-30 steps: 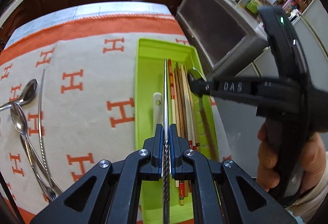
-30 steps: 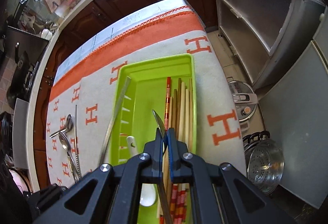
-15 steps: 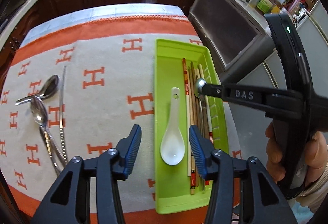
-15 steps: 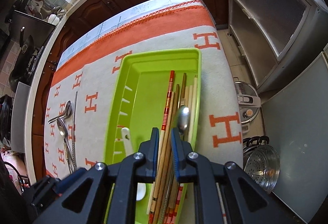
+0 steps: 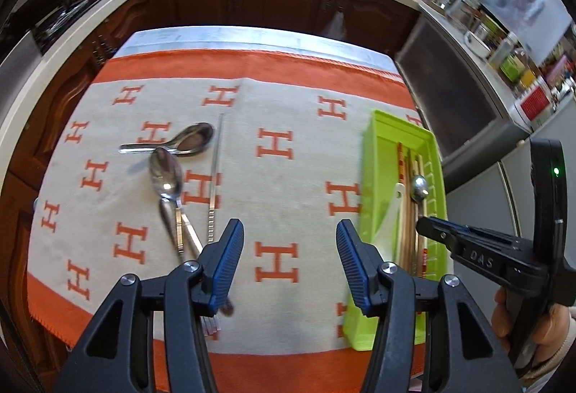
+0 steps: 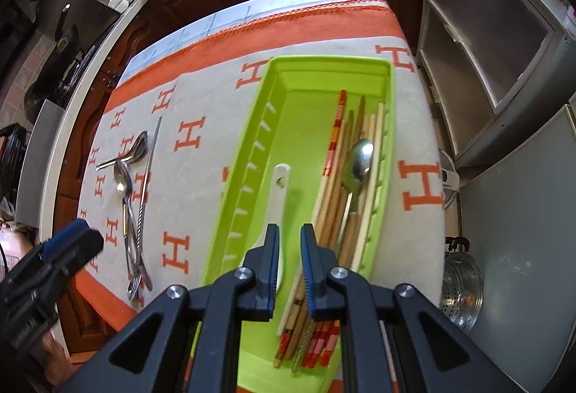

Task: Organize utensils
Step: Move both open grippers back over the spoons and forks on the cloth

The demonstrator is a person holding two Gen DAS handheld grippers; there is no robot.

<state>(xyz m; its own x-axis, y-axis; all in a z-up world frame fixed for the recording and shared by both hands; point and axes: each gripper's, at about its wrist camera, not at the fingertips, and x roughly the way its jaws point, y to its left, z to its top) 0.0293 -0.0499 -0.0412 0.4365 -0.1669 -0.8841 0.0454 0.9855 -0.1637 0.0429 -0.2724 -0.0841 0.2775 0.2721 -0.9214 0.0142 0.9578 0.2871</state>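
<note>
Left wrist view: the left claw [image 5: 289, 258] hangs over the cloth [image 5: 288, 126] with nothing between its pads, and its jaws are opening. That spread suits a fresh pick, judging by what lies loose at its ten o'clock: two spoons [image 5: 169, 173], the head of one lying on the handle of the other, and a metal chopstick [image 5: 215, 177] just beside them. More metal handles cross under the left pad; how many cannot be told.

At three o'clock on the surface sits the green tray [image 5: 370, 162], where sorted utensils go. Right wrist view: the tray's near end lies under the right claw [image 6: 289, 260], whose pads stand a narrow gap apart and pinch nothing. Inside, the chopsticks [image 6: 338, 184] are bundled along the wall at two o'clock, tips pointing the same way, with a metal spoon [image 6: 358, 157] lying on top of them. A white spoon [image 6: 279, 188] lies alone in the middle, bowl toward the claw. Like pieces are kept parallel, apparently so more will fit; the loose metal pieces remain to be moved.
</note>
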